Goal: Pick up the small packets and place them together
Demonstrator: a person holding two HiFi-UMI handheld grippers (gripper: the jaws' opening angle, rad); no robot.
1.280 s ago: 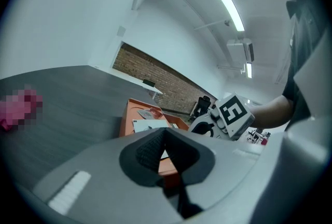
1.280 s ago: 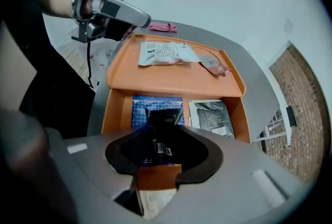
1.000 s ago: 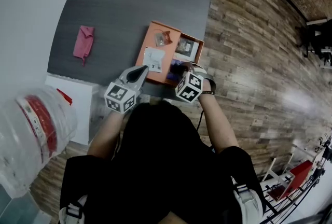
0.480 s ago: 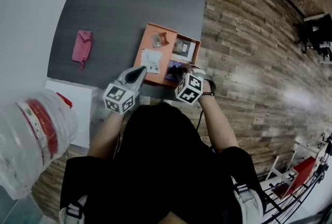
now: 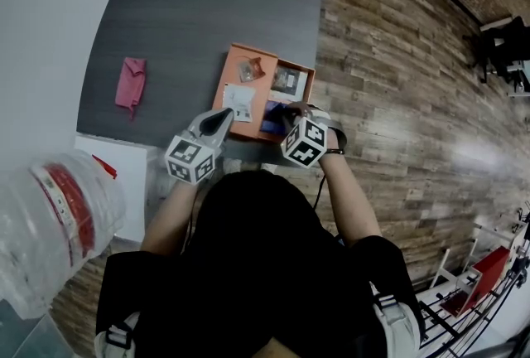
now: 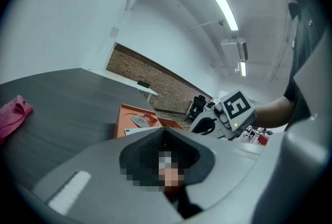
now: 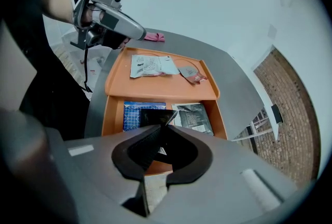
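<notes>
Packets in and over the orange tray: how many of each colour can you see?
White packet: 1
Reddish packet: 1
Blue packet: 1
Dark grey packet: 1
Black packet, gripped by the right gripper: 1
Total: 5

The left hand-held gripper [image 5: 225, 113] is pale grey moulded plastic with black-lined jaws and a white left cube [image 5: 190, 159] printed with black square markers. The right hand-held gripper [image 5: 287, 111] matches, with its own right cube [image 5: 302, 141]. A thin black cable [image 7: 85, 75] hangs from the left one. The person wears a black short-sleeved top [image 5: 248, 265] and a dark wristband [image 5: 333, 151].
</notes>
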